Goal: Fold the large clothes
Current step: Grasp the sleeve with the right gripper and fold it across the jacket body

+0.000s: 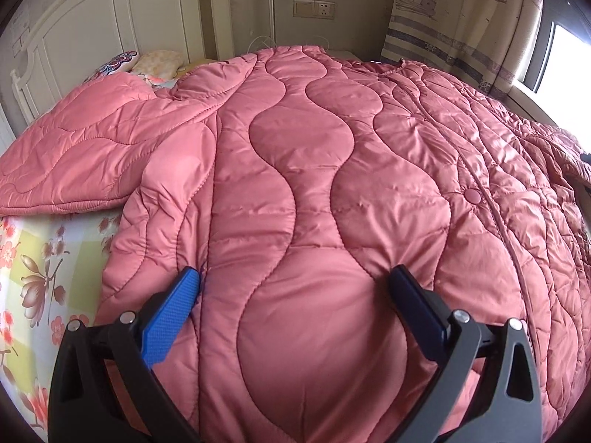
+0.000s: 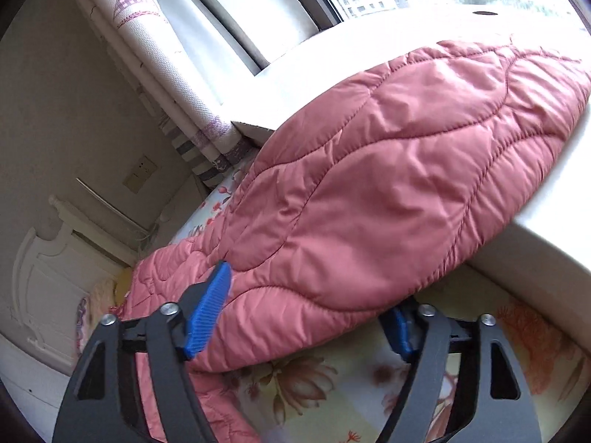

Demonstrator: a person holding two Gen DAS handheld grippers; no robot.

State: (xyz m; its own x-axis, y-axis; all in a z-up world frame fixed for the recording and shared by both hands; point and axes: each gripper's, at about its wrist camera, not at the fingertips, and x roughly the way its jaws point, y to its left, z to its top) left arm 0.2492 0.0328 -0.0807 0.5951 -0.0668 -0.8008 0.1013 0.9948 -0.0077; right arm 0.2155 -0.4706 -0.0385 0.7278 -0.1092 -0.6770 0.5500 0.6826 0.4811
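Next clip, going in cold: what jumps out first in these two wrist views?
A big pink quilted jacket spread front-up over a floral bedsheet fills the left wrist view, one sleeve flung out to the left. The left hand-held gripper stands wide open low over its hem. In the right wrist view the other sleeve stretches toward a bright window ledge, with the right hand-held gripper straddling its near edge.

Black linkage arms, silver screws, blue ribbed pads (image 1: 173, 310) (both grippers)
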